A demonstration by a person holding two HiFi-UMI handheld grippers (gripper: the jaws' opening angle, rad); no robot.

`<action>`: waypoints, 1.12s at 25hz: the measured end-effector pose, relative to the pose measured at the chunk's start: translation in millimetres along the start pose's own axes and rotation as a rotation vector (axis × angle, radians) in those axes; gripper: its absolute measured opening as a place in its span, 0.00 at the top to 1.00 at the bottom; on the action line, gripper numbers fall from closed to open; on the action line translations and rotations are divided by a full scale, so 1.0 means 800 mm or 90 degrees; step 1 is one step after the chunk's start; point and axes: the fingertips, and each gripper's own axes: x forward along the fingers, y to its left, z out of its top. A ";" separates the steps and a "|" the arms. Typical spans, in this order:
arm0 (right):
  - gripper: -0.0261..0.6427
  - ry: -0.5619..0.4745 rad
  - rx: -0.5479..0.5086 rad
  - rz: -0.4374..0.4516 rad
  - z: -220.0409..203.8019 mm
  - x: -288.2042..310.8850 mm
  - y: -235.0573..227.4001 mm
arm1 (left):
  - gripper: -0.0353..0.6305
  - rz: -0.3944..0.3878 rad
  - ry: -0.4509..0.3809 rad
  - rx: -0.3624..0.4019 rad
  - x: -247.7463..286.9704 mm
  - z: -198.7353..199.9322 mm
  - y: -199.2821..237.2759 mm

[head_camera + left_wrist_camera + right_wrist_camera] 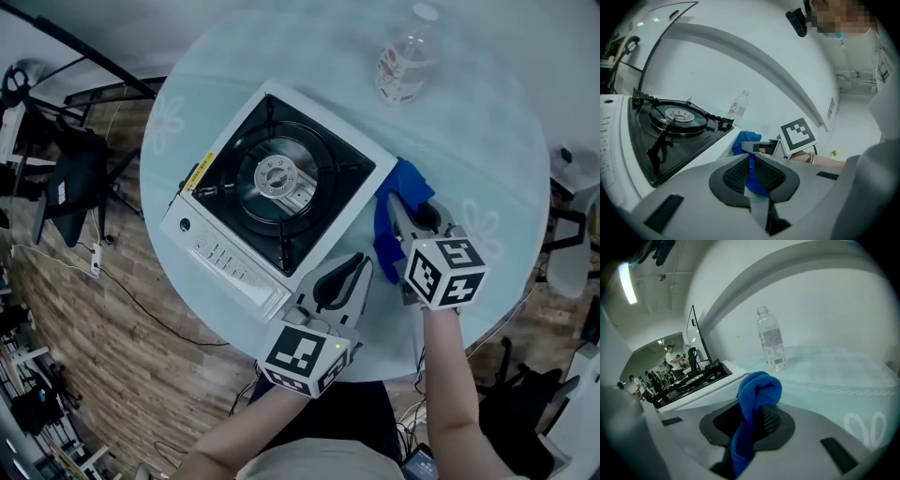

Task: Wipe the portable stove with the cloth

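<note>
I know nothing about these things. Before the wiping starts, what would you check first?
1. Cloth gripped: ok, the blue cloth is clamped in the right tool.
2. Cloth on the stove: not ok, it is beside the stove's right edge.
3. Stove top free: ok, nothing stands on the burner.
4. Burner cold: cannot tell; no flame shows.
5. Bottle out of the way: ok, upright and apart from the stove.
6. Left tool: ok, shut and empty by the stove's near corner.
</note>
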 end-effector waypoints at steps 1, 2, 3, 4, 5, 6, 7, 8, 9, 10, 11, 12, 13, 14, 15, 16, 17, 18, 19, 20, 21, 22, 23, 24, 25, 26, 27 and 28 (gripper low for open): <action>0.85 -0.001 0.000 -0.001 0.000 0.000 0.000 | 0.87 -0.001 0.001 0.001 -0.001 -0.001 0.000; 0.84 -0.003 -0.001 -0.001 0.000 -0.001 0.001 | 0.87 -0.002 0.001 0.002 -0.002 -0.002 0.000; 0.85 -0.006 -0.002 -0.001 0.000 0.000 0.001 | 0.87 -0.002 0.002 0.003 -0.003 -0.003 0.000; 0.85 -0.009 -0.003 -0.001 0.000 0.000 0.002 | 0.87 -0.002 0.003 0.003 -0.004 -0.004 0.001; 0.85 -0.011 -0.005 -0.001 0.000 0.000 0.004 | 0.87 -0.002 0.004 0.002 -0.006 -0.005 0.002; 0.85 -0.012 -0.006 -0.001 0.000 0.000 0.005 | 0.87 -0.003 0.004 0.000 -0.008 -0.007 0.003; 0.85 -0.013 -0.006 -0.001 0.000 0.000 0.006 | 0.87 -0.003 0.005 -0.004 -0.011 -0.008 0.003; 0.85 -0.014 -0.007 -0.001 0.000 -0.001 0.008 | 0.87 -0.004 0.006 -0.007 -0.014 -0.010 0.003; 0.85 -0.015 -0.008 -0.001 0.000 -0.002 0.009 | 0.87 -0.006 0.007 -0.009 -0.016 -0.013 0.003; 0.85 -0.016 -0.010 -0.001 0.000 -0.002 0.011 | 0.87 -0.008 0.009 -0.011 -0.019 -0.015 0.002; 0.85 -0.017 -0.013 -0.001 0.000 -0.003 0.013 | 0.87 -0.009 0.011 -0.012 -0.021 -0.018 0.002; 0.85 -0.018 -0.015 -0.001 0.000 -0.003 0.015 | 0.87 -0.011 0.012 -0.014 -0.023 -0.020 0.002; 0.85 -0.019 -0.017 -0.001 -0.001 -0.003 0.017 | 0.87 -0.012 0.013 -0.016 -0.026 -0.022 0.002; 0.85 -0.019 -0.018 -0.001 -0.002 -0.004 0.019 | 0.87 -0.014 0.014 -0.017 -0.027 -0.025 0.001; 0.85 -0.020 -0.020 -0.002 -0.003 -0.005 0.021 | 0.87 -0.016 0.016 -0.019 -0.029 -0.026 0.001; 0.85 -0.021 -0.021 -0.003 -0.004 -0.007 0.023 | 0.87 -0.017 0.016 -0.020 -0.031 -0.028 0.000; 0.85 -0.021 -0.022 -0.004 -0.005 -0.008 0.026 | 0.87 -0.018 0.017 -0.020 -0.034 -0.029 0.001; 0.85 -0.022 -0.022 -0.003 -0.006 -0.008 0.029 | 0.87 -0.019 0.018 -0.020 -0.036 -0.030 0.002; 0.85 -0.022 -0.022 -0.002 -0.008 -0.009 0.032 | 0.87 -0.020 0.020 -0.020 -0.039 -0.031 0.003; 0.85 -0.021 -0.022 -0.002 -0.010 -0.010 0.036 | 0.87 -0.023 0.021 -0.021 -0.042 -0.032 0.004; 0.85 -0.021 -0.022 -0.002 -0.011 -0.012 0.039 | 0.87 -0.024 0.022 -0.022 -0.045 -0.034 0.005; 0.85 -0.021 -0.024 -0.001 -0.013 -0.013 0.042 | 0.87 -0.025 0.023 -0.025 -0.048 -0.035 0.006; 0.85 -0.021 -0.027 -0.001 -0.014 -0.013 0.045 | 0.87 -0.025 0.024 -0.027 -0.050 -0.037 0.008; 0.85 -0.021 -0.031 0.000 -0.015 -0.014 0.047 | 0.87 -0.025 0.026 -0.028 -0.053 -0.039 0.009; 0.85 -0.020 -0.034 0.000 -0.016 -0.015 0.050 | 0.87 -0.025 0.028 -0.030 -0.056 -0.042 0.010; 0.85 -0.020 -0.036 0.000 -0.018 -0.016 0.053 | 0.87 -0.026 0.030 -0.031 -0.059 -0.044 0.010; 0.85 -0.020 -0.037 0.001 -0.019 -0.017 0.057 | 0.87 -0.027 0.031 -0.032 -0.061 -0.045 0.010; 0.85 -0.020 -0.039 0.001 -0.020 -0.018 0.060 | 0.87 -0.028 0.031 -0.033 -0.064 -0.047 0.010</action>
